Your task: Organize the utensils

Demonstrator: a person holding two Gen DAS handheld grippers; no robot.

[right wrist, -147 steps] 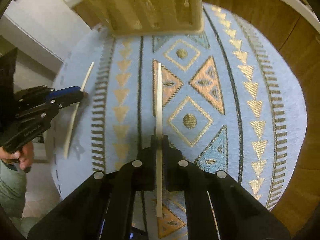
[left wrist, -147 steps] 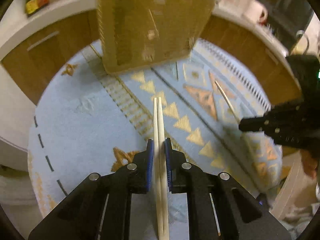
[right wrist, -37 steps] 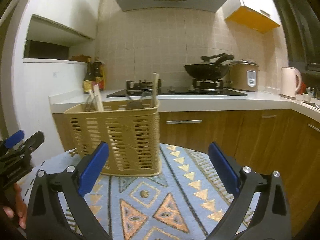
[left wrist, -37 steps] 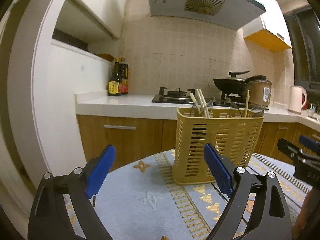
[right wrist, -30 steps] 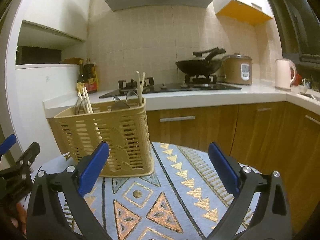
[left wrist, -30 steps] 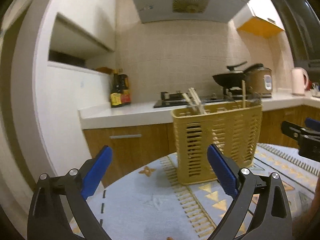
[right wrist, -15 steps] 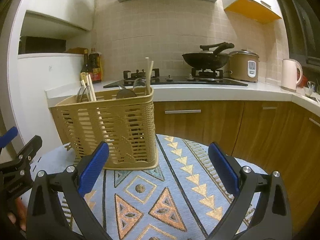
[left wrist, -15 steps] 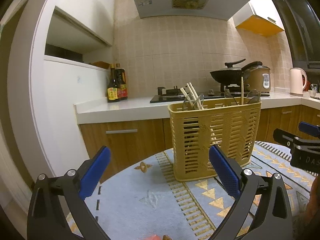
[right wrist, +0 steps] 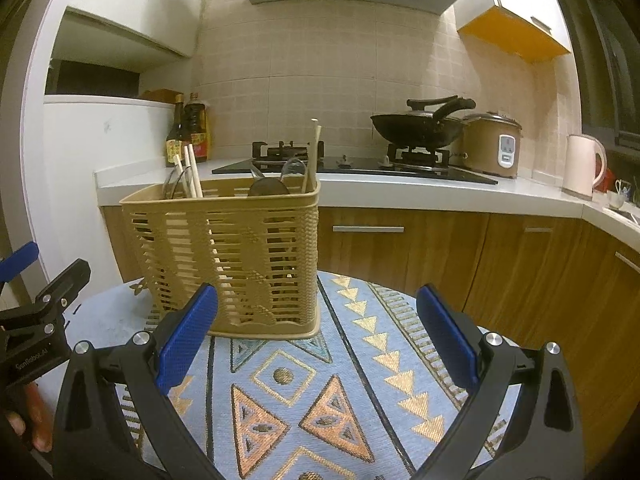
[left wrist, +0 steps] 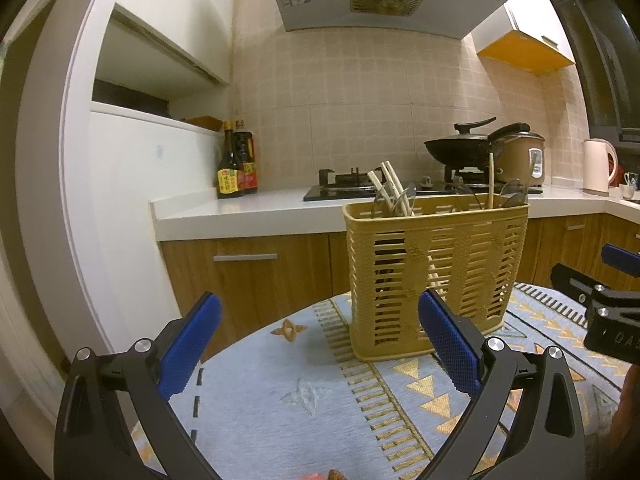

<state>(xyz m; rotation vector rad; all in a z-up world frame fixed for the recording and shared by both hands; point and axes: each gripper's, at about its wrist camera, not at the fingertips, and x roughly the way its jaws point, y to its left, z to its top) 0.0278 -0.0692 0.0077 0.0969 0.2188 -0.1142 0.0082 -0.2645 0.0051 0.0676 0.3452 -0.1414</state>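
Note:
A yellow slotted utensil basket [left wrist: 432, 272] stands upright on the patterned tablecloth [left wrist: 288, 392]; it also shows in the right wrist view [right wrist: 228, 256]. Pale chopsticks [left wrist: 390, 192] lean at its left end and a single chopstick [left wrist: 491, 178] stands near its right end, with spoons between them. In the right wrist view the chopsticks [right wrist: 188, 174] and the single one [right wrist: 312, 156] stick out of the top. My left gripper [left wrist: 320, 340] is open and empty, in front of the basket. My right gripper [right wrist: 316, 336] is open and empty, also in front of it.
Behind the table runs a white kitchen counter [left wrist: 240, 208] with sauce bottles [left wrist: 236, 168], a gas hob, a black wok [right wrist: 420, 124], a rice cooker [right wrist: 492, 144] and a kettle [right wrist: 584, 164]. Wooden cabinets [right wrist: 440, 252] stand below it.
Both grippers held chopsticks about five seconds ago; now both are open and empty and the chopsticks stand in the basket. Over the last second the views only shifted slightly.

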